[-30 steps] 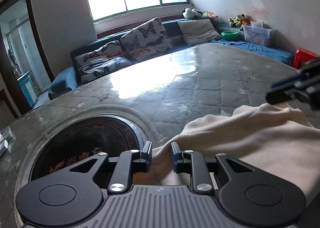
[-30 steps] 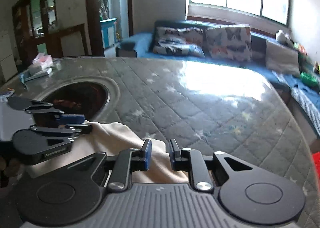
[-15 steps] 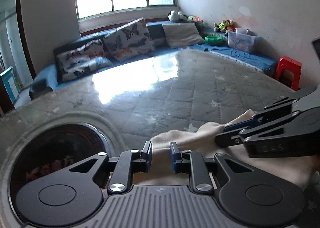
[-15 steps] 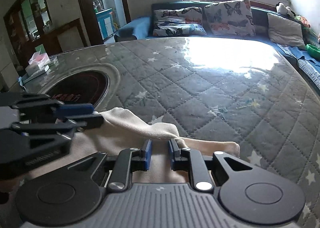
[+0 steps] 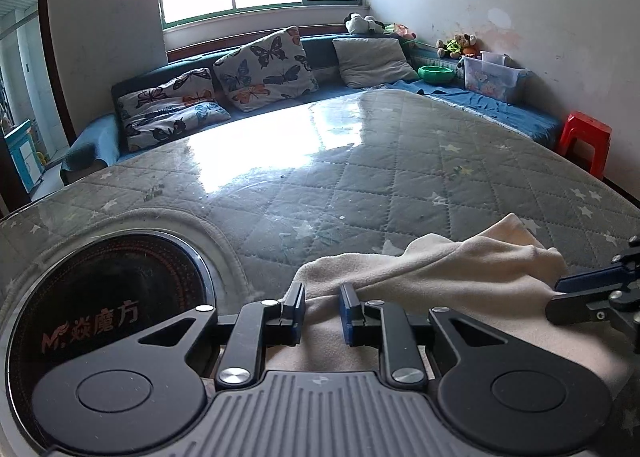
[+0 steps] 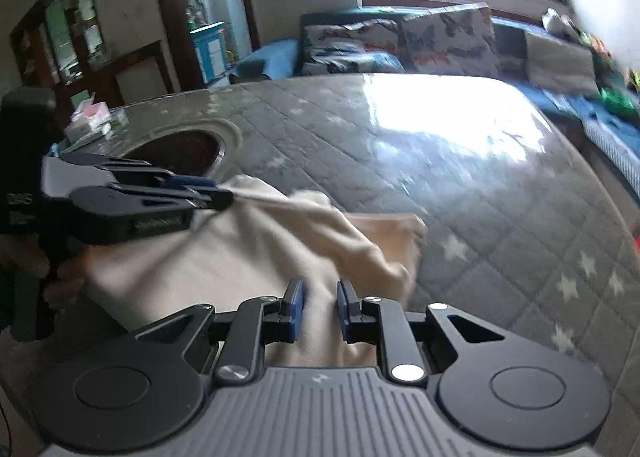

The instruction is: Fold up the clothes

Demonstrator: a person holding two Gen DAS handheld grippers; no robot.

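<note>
A cream garment (image 5: 436, 277) lies bunched at the near edge of the grey quilted table (image 5: 360, 169). My left gripper (image 5: 322, 305) is shut on the garment's left edge, with cloth between its narrowly spaced blue pads. My right gripper (image 6: 320, 303) is shut on the garment (image 6: 248, 257) too, with cloth running between its pads. The right gripper also shows at the right edge of the left wrist view (image 5: 592, 293). The left gripper shows at the left of the right wrist view (image 6: 216, 193), pulling a cloth edge taut.
A round black cooktop (image 5: 100, 309) is set into the table at the left. A sofa with butterfly cushions (image 5: 260, 69) runs behind the table. A red stool (image 5: 586, 141) stands at the right. A tissue box (image 6: 90, 117) sits on the table's far left.
Both grippers have drawn apart, and the garment is now stretched between them. The right gripper has moved toward the right edge of the left wrist view. The right wrist view is motion-blurred.
</note>
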